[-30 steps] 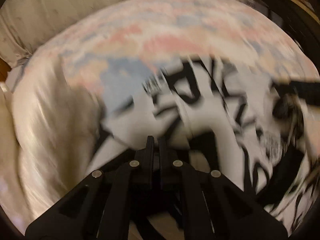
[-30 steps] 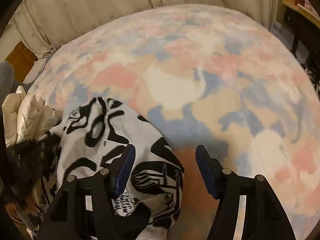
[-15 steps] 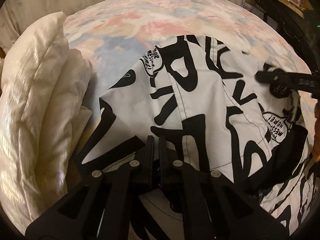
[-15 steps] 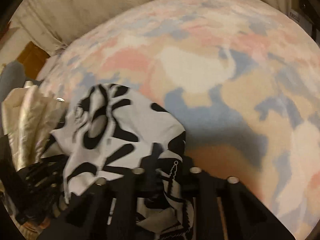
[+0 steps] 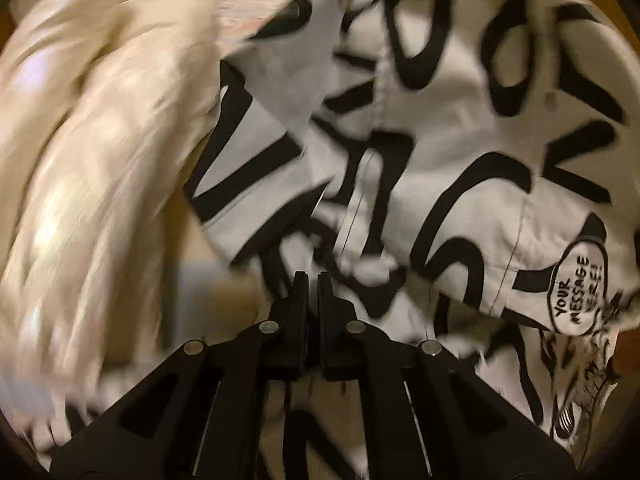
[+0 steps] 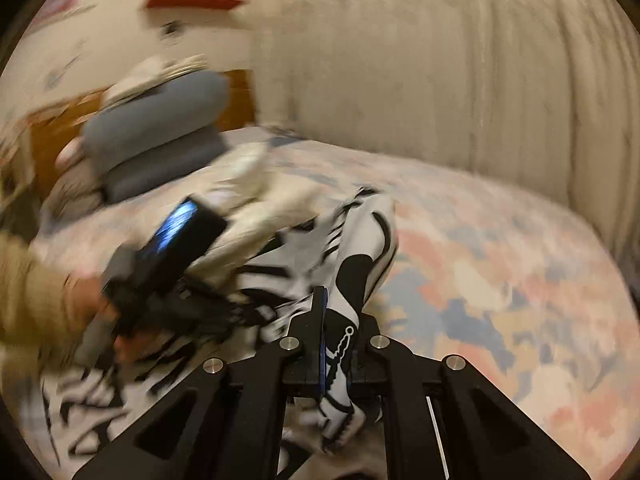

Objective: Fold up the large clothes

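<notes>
A white garment with bold black lettering (image 5: pixel 460 152) fills the left wrist view, lifted and bunched, blurred by motion. My left gripper (image 5: pixel 313 280) is shut, with the garment's cloth at its tips. In the right wrist view the same garment (image 6: pixel 360 240) rises from the pastel bedspread (image 6: pixel 500 272). My right gripper (image 6: pixel 334 308) is shut on a fold of it, cloth pinched between the jaws. The left gripper's body and the hand holding it (image 6: pixel 168 264) show at the left of that view.
A cream satin quilt (image 5: pixel 92 152) is heaped at the left. Grey cushions (image 6: pixel 160 136) are stacked at the bed's far left corner against a wooden headboard. A beige curtain (image 6: pixel 460 72) hangs behind the bed.
Both grippers have lifted the garment up off the bed, so it now hangs close before the left camera. The right gripper, open a second ago, closed on the cloth and swung left.
</notes>
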